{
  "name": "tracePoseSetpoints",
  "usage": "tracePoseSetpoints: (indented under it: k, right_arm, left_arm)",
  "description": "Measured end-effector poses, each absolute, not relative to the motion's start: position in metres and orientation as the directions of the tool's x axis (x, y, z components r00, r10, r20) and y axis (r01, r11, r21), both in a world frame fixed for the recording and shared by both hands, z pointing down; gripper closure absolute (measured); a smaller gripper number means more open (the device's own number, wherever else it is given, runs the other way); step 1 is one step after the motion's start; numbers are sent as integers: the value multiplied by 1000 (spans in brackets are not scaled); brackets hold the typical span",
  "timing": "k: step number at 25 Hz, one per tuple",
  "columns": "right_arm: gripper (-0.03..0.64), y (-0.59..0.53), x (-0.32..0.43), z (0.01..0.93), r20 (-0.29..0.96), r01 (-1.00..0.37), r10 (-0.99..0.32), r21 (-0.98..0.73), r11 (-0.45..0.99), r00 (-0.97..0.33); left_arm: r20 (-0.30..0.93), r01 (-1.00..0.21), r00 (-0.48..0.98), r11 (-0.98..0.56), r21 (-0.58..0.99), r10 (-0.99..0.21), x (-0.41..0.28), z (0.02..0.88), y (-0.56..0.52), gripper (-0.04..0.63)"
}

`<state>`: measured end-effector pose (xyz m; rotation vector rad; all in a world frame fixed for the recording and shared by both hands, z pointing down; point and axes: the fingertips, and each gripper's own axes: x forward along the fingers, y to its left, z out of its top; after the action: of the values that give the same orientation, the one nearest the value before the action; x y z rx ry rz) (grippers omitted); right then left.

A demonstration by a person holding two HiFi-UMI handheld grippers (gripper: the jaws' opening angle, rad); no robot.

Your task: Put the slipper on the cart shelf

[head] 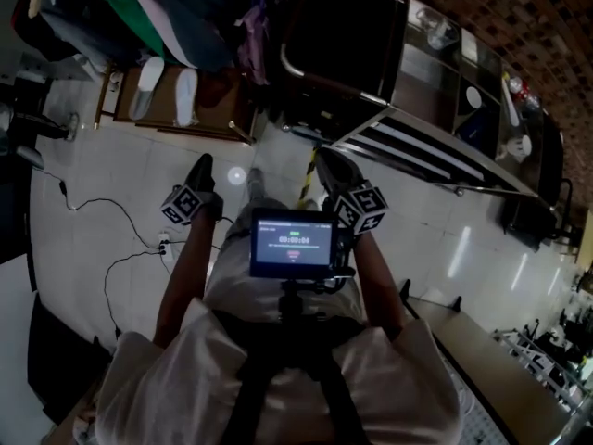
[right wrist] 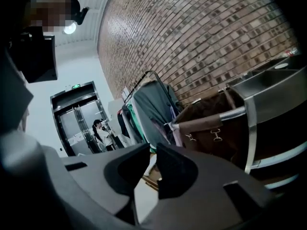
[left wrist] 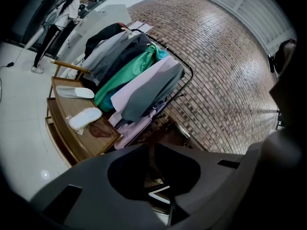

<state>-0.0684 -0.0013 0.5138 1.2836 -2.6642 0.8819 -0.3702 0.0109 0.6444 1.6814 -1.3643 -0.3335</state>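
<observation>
Two white slippers lie side by side on the low wooden base (head: 208, 119) of a clothes rack: one slipper (head: 146, 87) (left wrist: 74, 92) farther left, the other slipper (head: 186, 95) (left wrist: 85, 118) beside it. Both grippers are held up at chest height, well away from them. My left gripper (head: 197, 172) (left wrist: 150, 150) points toward the rack, its jaws together with nothing between them. The right gripper (head: 331, 167) (right wrist: 152, 153) faces the metal cart (head: 435, 151) (right wrist: 268, 92), jaws all but touching and empty.
Hanging garments (left wrist: 139, 80) fill the rack above the slippers. A dark bag (head: 347, 35) (right wrist: 211, 128) hangs in the cart frame. Cables (head: 102, 213) trail over the pale tiled floor. A brick wall (right wrist: 201, 32) runs behind. A person (right wrist: 103, 135) stands by lift doors far off.
</observation>
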Motion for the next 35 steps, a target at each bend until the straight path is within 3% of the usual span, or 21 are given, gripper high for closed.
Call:
tracePoseSetpoints:
  k: [18,35]
  right_arm:
    - [561,-63,-199,545,375,-748,-654,-431,505,-657]
    - [561,-102,-243,563,454,-780,-639,-444,442,-621]
  left_arm:
    - [433,-491,221,284,824,-874,-544,764,-36,525]
    - [561,-317,222,485,815,-797,-595,891,-97,471]
